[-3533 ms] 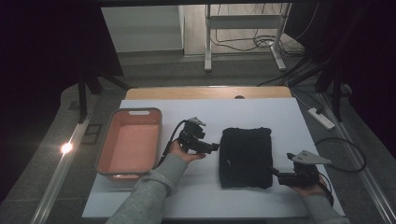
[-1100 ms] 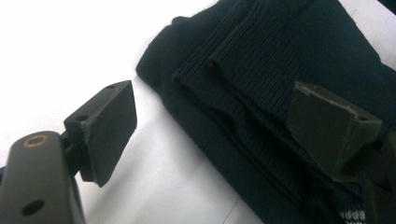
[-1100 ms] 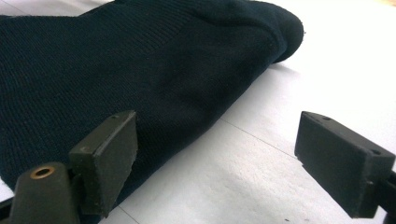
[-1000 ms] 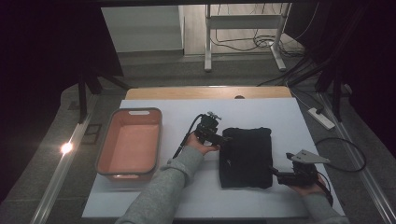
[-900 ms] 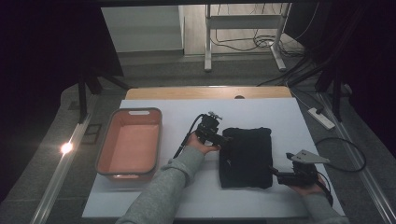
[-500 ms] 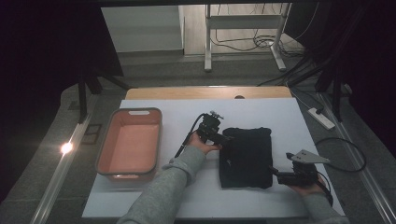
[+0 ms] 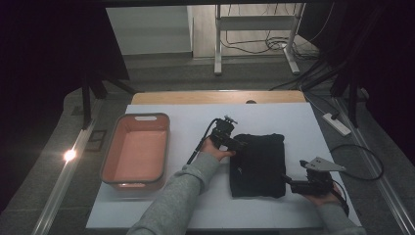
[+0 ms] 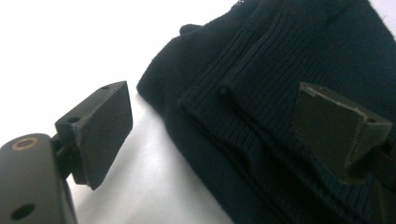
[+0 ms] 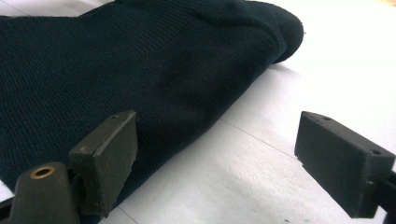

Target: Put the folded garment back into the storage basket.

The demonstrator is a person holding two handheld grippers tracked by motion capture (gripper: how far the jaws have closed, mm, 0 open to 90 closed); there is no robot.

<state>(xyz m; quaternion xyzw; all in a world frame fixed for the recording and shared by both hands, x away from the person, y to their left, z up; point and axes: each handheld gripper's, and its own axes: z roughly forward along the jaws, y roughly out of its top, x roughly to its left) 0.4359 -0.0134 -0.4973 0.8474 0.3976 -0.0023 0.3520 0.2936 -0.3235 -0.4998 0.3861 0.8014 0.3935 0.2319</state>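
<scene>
A folded black knit garment (image 7: 258, 164) lies flat on the white table, right of centre. My left gripper (image 7: 239, 145) is at its upper left corner. In the left gripper view the left gripper (image 8: 215, 112) is open and its jaws have just been opening; the garment's ribbed edge (image 8: 280, 93) lies between them, untouched by the pads. My right gripper (image 7: 288, 179) sits at the garment's lower right corner. In the right gripper view the right gripper (image 9: 219, 140) stands open, with the garment (image 9: 116, 70) beside one jaw and bare table between the two.
A salmon-coloured tub (image 7: 108, 157) stands on the table's left part. Off the right edge lie a power strip (image 7: 337, 124) and a looping cable (image 7: 364, 156). A metal frame (image 7: 254, 22) stands on the floor behind the table.
My left gripper has moved right from the table's middle to the garment's upper left corner and has stayed there for the last second. The right gripper has not moved.
</scene>
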